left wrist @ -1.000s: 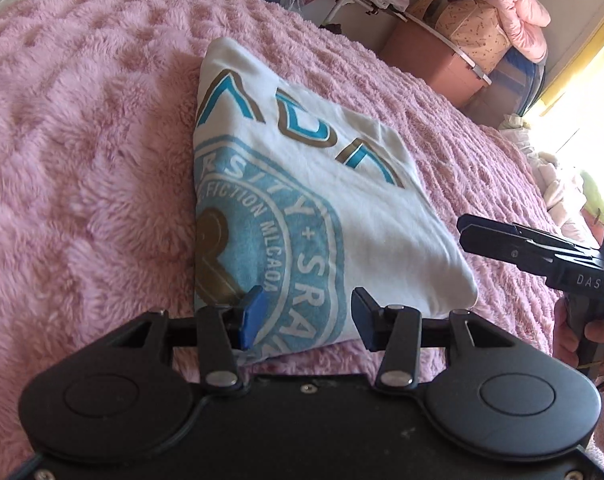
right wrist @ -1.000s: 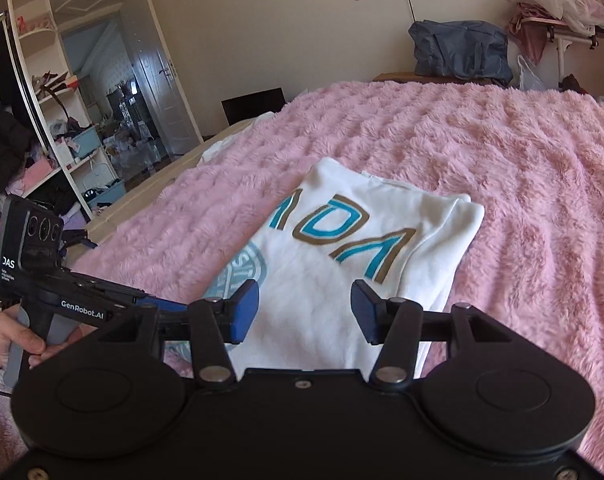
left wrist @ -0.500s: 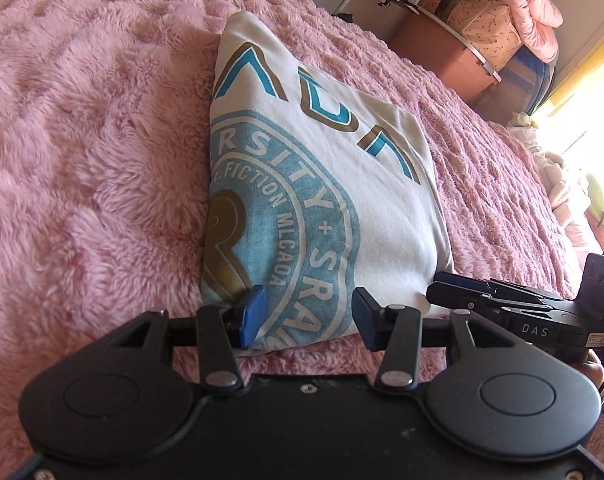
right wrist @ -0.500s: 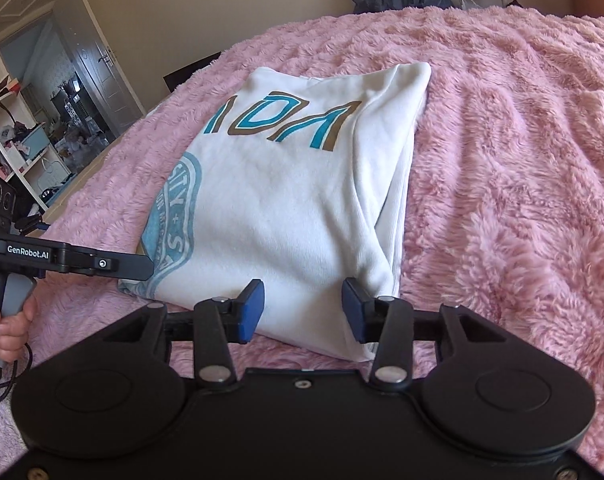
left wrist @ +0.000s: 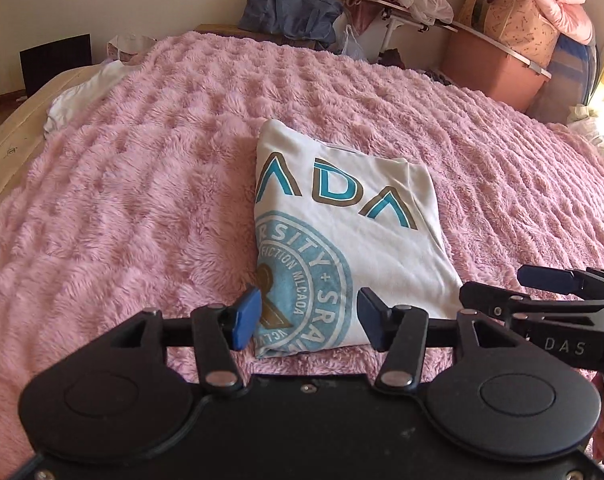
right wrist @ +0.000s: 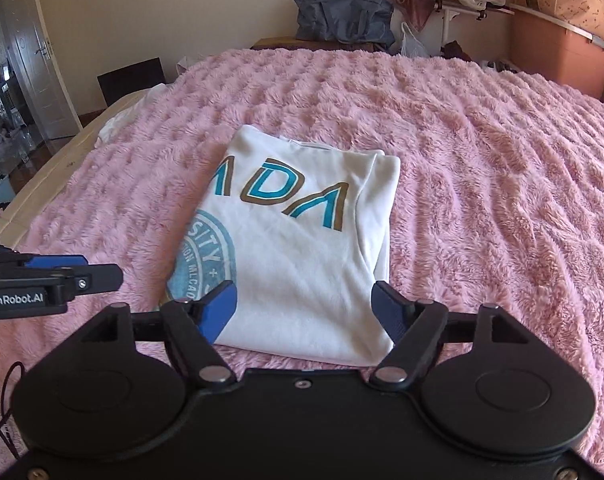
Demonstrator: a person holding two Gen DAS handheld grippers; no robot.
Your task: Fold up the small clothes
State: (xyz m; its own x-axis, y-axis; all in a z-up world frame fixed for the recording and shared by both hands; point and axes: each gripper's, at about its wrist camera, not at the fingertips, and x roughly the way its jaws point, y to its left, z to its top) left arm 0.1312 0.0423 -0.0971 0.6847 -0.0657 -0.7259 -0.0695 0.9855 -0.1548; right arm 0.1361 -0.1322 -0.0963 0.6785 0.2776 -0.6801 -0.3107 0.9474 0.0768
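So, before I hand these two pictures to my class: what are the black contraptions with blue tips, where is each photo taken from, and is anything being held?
Each contraption is a hand-held two-finger gripper; a person carries one in each hand. A wide-angle camera sits on each and looks forward along its fingers. One picture comes from the left gripper, with the right one poking in at its edge; the other comes from the right gripper, with the left one at its side. On the fluffy pink blanket lies a folded white T-shirt with blue lettering and a round print. Nothing is held: both sets of jaws are opening, and the shirt rests on the blanket beyond the blue pads.
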